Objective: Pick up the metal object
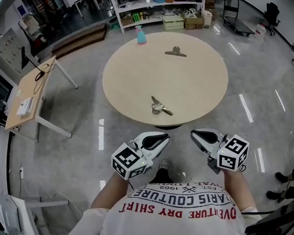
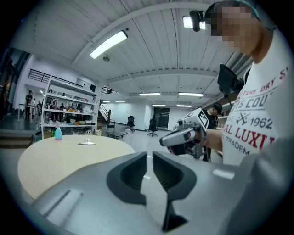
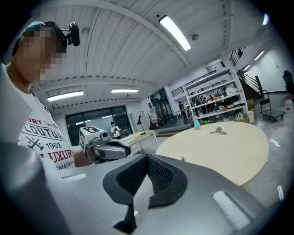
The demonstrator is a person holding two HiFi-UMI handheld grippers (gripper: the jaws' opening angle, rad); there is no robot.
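A round beige table [image 1: 197, 87] carries two metal objects. One metal clip [image 1: 160, 106] lies near the front edge, just ahead of my grippers. A second metal clip [image 1: 175, 52] lies at the far side; it also shows in the left gripper view [image 2: 86, 142] and in the right gripper view [image 3: 218, 131]. My left gripper [image 1: 163, 137] [image 2: 149, 156] hovers off the table's front edge, shut and empty. My right gripper [image 1: 196, 134] [image 3: 147, 158] is held level with it, a little to its right, shut with nothing between its pads. Both are over the floor, short of the near clip.
A blue spray bottle [image 1: 141, 35] stands at the table's far left rim. A wooden side table [image 1: 29, 92] on white legs is at the left. Shelving [image 1: 156, 8] with boxes lines the back, with a cart [image 1: 238, 23] beside it. Another person's shoes [image 1: 280, 179] are at the right edge.
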